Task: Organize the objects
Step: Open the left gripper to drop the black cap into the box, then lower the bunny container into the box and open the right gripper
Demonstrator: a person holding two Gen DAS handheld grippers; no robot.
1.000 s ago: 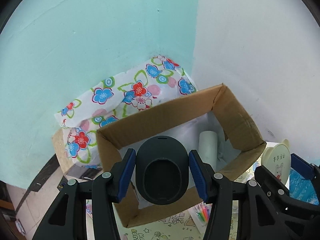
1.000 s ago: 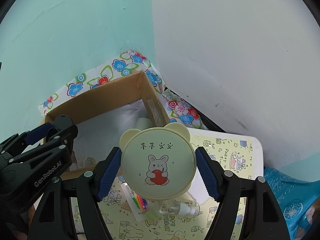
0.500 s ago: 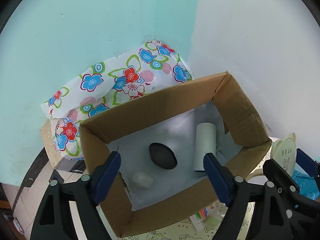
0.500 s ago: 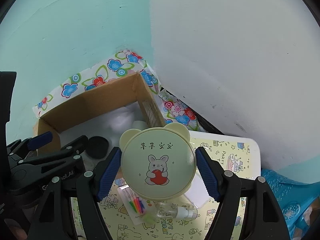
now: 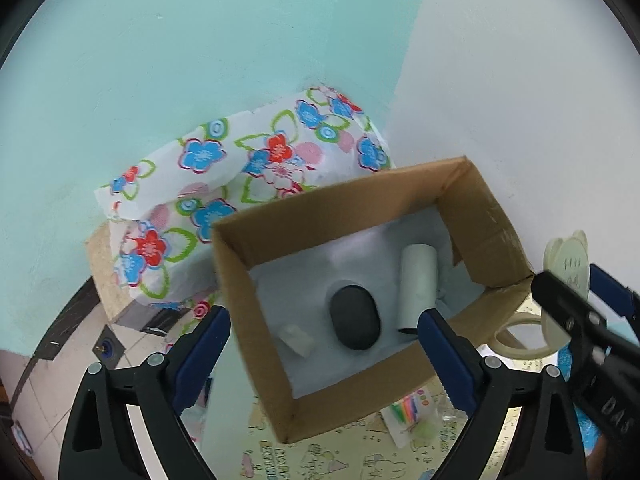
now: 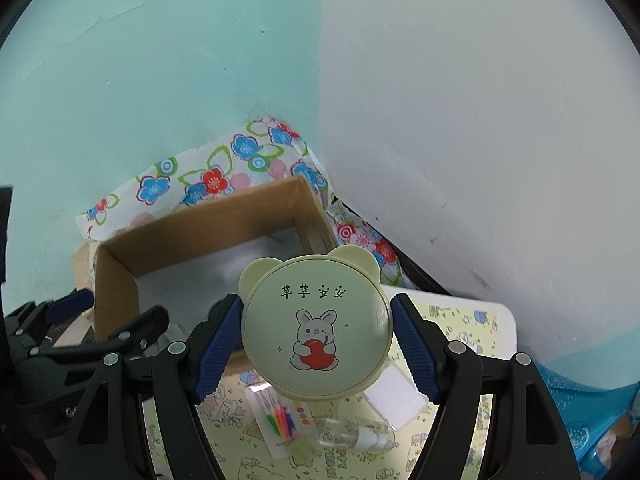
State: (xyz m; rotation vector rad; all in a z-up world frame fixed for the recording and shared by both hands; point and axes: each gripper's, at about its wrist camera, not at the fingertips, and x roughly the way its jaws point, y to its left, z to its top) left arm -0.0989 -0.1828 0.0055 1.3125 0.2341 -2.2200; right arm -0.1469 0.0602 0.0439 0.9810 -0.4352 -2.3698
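Observation:
My left gripper is open and empty above the near edge of an open cardboard box. Inside the box lie a black oval case, a white cylinder and a small white block on white lining. My right gripper is shut on a round pale-yellow bear-eared case with a rabbit picture, held over the table just right of the box. That case also shows in the left wrist view. The left gripper shows at the lower left of the right wrist view.
On the cartoon-print table lie a pack of coloured picks, a clear spray bottle, a white pad and a tape ring. Floral cloth lies behind the box. Walls stand close behind. A blue bag is at right.
My left gripper opened and let go of the black oval case, which now lies in the box. The left gripper then drew back and left. The right gripper held still with the bear-eared case.

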